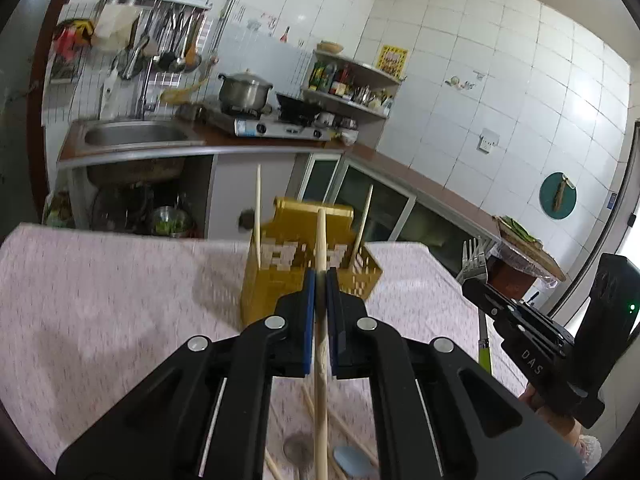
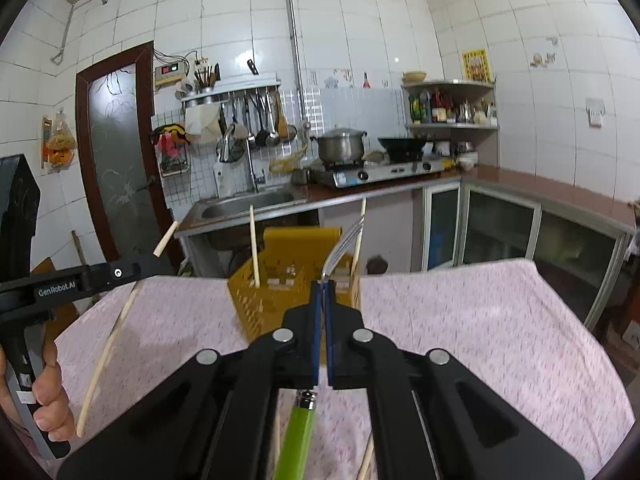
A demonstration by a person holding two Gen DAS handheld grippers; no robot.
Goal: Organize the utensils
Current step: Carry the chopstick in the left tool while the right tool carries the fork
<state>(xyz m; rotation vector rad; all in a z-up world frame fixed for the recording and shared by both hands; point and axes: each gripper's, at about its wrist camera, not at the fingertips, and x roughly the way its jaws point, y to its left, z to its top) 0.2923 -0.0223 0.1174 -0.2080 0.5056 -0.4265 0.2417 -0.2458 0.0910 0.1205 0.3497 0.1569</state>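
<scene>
Gripping chopstick (image 1: pixel 320 248) L (image 1: pixel 320 280); fork (image 2: pixel 344 240) R (image 2: pixel 323 286)

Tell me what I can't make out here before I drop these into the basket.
- Left wrist view: the left claw covers the middle of the chopstick; its lower end runs off the bottom edge.
- Right wrist view: the fork prongs are motion-blurred; the right claw hides its neck.
- Both views: the inside of the yellow basket is blurred, its bottom hidden by its walls.

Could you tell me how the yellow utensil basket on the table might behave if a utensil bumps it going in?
The yellow basket looks like thin perforated plastic, so probably light. Standing tall on a cloth-covered table with only two chopsticks inside, it may slide or tip.
</scene>
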